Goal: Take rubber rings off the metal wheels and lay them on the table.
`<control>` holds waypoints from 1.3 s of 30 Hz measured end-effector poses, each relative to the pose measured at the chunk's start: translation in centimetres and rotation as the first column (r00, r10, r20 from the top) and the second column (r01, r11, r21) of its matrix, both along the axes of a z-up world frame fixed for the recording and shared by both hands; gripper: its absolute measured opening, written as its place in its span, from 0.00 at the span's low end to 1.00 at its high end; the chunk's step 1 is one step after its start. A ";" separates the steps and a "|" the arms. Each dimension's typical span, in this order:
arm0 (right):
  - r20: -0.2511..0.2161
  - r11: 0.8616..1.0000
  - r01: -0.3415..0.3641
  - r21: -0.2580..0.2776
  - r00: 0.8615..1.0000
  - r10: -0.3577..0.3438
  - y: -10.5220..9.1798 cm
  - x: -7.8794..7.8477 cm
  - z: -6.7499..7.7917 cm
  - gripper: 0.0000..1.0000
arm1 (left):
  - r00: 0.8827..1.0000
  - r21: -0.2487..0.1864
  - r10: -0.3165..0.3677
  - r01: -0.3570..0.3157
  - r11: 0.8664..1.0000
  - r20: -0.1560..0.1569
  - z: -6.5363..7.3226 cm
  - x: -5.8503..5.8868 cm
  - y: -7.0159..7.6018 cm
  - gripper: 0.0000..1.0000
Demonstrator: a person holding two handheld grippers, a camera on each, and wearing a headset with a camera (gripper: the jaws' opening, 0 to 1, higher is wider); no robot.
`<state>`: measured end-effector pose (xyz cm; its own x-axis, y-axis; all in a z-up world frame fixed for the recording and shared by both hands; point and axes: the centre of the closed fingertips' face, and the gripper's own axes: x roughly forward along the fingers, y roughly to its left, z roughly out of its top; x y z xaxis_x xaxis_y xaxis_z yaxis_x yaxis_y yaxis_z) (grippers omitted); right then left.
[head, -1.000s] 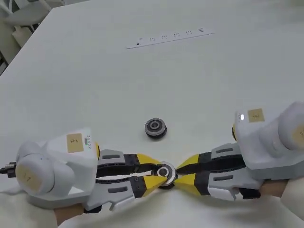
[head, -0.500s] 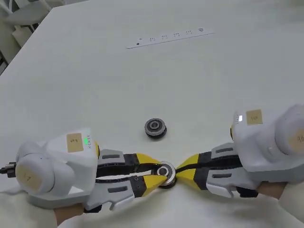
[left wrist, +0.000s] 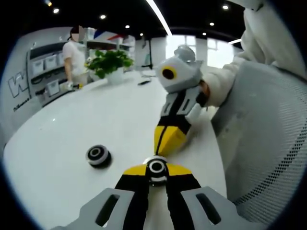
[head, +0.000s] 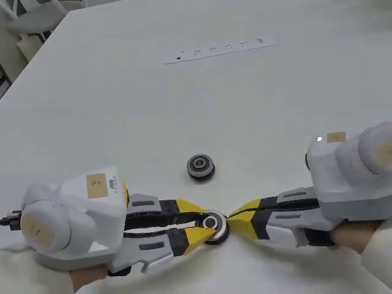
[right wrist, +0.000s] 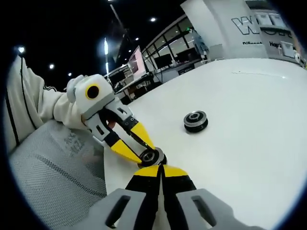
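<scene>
Left gripper (head: 205, 226): clamped on the small round silver metal wheel (head: 212, 222), one yellow tip on either side of it, low over the near part of the white bench (head: 122, 110). This looks like a steadying hold, so the wheel cannot turn or slide while the other side works on it.
Right gripper (head: 236, 224): lies opposite, nose to nose with the left one. Its jaws are drawn together and the tips touch the wheel's rim. Whether a bit of rubber is nipped between them is too small to tell.
Black rubber ring (head: 214, 237): a dark band around the held wheel, not yet off. The head-on arrangement probably lets one gripper pull against the other's hold.
Next move: likely a peel outward over the rim while the left grip stays firm. The ring could snap back, or the wheel could slip free.
Second wheel (head: 200, 166): the same kind, with a silver hub and its black ring on. It lies flat on the bench just beyond the grippers and apart from them, waiting its turn.
Progress: both wheels carry their rings, so the task looks near its start.
Long white strip (head: 220, 49): lies far across the bench, well apart from the work, and seems to have no part in it.
</scene>
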<state>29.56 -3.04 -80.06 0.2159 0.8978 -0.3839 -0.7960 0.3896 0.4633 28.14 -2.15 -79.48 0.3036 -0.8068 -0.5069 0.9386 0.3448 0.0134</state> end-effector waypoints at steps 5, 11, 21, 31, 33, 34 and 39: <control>-0.075 0.999 0.024 0.044 0.997 -0.021 0.1 -0.2 0.1 0.00 | 1.000 0.002 -0.003 0.003 1.000 -0.001 0.0 -0.1 0.0 0.14; -0.106 0.997 0.032 0.072 0.994 -0.024 0.3 -0.5 0.6 0.00 | 1.000 0.006 -0.007 0.007 1.000 0.003 0.0 -0.1 -0.2 0.14; -0.127 0.994 0.031 0.106 0.992 -0.017 0.4 -0.7 1.0 0.00 | 1.000 0.006 -0.009 0.009 1.000 0.003 0.0 -0.1 -0.1 0.14; -0.138 0.990 0.022 0.139 0.990 -0.002 0.7 -1.1 1.6 0.00 | 1.000 0.006 -0.011 0.010 1.000 0.004 0.0 -0.1 -0.2 0.14; -0.136 0.990 0.019 0.143 0.991 0.000 0.8 -1.1 1.7 0.00 | 1.000 0.005 -0.010 0.010 1.000 0.004 0.0 -0.1 -0.2 0.14; -0.134 0.989 0.020 0.144 0.991 0.000 0.8 -1.1 1.7 0.00 | 1.000 0.006 -0.011 0.011 1.000 0.004 0.0 -0.1 -0.2 0.14; -0.124 0.987 0.004 0.163 0.992 0.017 1.0 -1.4 2.0 0.00 | 1.000 0.006 -0.012 0.012 1.000 0.006 0.0 -0.1 -0.2 0.14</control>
<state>28.19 -2.04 -78.02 0.1695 0.9515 -0.2567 -0.7300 0.2962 0.6159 28.01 -2.32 -79.50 0.2968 -0.8073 -0.5101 0.9426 0.3334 0.0209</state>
